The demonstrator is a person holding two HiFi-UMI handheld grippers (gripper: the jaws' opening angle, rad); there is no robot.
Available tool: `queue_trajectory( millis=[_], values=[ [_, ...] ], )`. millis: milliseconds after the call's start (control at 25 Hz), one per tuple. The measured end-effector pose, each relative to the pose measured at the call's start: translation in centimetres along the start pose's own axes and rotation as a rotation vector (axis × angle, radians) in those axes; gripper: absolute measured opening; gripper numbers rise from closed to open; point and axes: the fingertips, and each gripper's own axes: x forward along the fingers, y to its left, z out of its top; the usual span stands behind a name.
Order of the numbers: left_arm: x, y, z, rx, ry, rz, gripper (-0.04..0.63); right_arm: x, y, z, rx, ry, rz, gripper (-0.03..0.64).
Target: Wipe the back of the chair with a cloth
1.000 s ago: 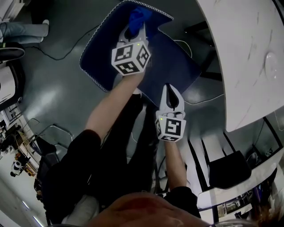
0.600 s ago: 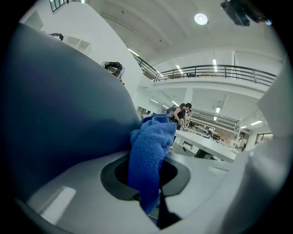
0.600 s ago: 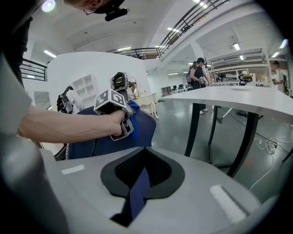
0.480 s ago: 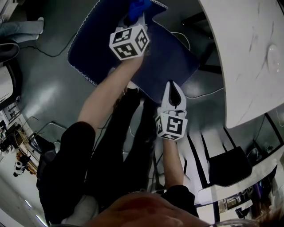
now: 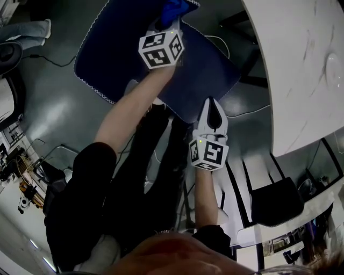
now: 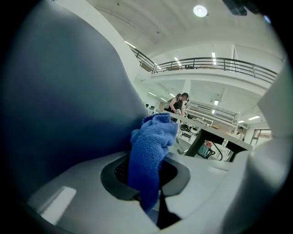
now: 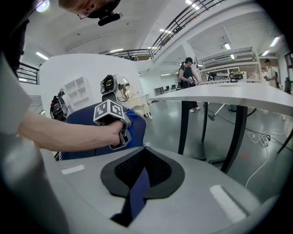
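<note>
In the head view a dark blue chair (image 5: 118, 64) with a white-stitched edge fills the top. My left gripper (image 5: 161, 22) reaches over it and is shut on a bright blue cloth (image 5: 174, 8) at the chair's far edge. The left gripper view shows the cloth (image 6: 151, 151) bunched between the jaws, against the chair's blue surface (image 6: 59, 91). My right gripper (image 5: 210, 106) is at the chair's near right edge. In the right gripper view a dark blue strip of the chair's edge (image 7: 137, 187) is pinched in my right gripper (image 7: 139, 180), with the left gripper (image 7: 112, 119) beyond.
A white marble-look table (image 5: 301, 70) runs down the right side, with its dark legs (image 7: 238, 132) close by. Cables (image 5: 64, 62) lie on the grey floor. A black seat (image 5: 274, 204) stands at the lower right. A person (image 7: 187, 73) stands far off.
My left gripper has slid the cloth farther up, toward the chair's far edge. The chair now shows farther left in the view. The right gripper has stayed on the chair's edge.
</note>
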Motion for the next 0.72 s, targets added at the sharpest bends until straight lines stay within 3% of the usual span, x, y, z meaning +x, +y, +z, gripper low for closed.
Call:
queue_trajectory(
  millis=[720],
  values=[
    [3.5, 1.3, -9.5, 0.037, 0.199, 0.031, 0.051, 0.4, -1.5, -1.4, 0.018, 0.037, -0.021, 0.003]
  ],
)
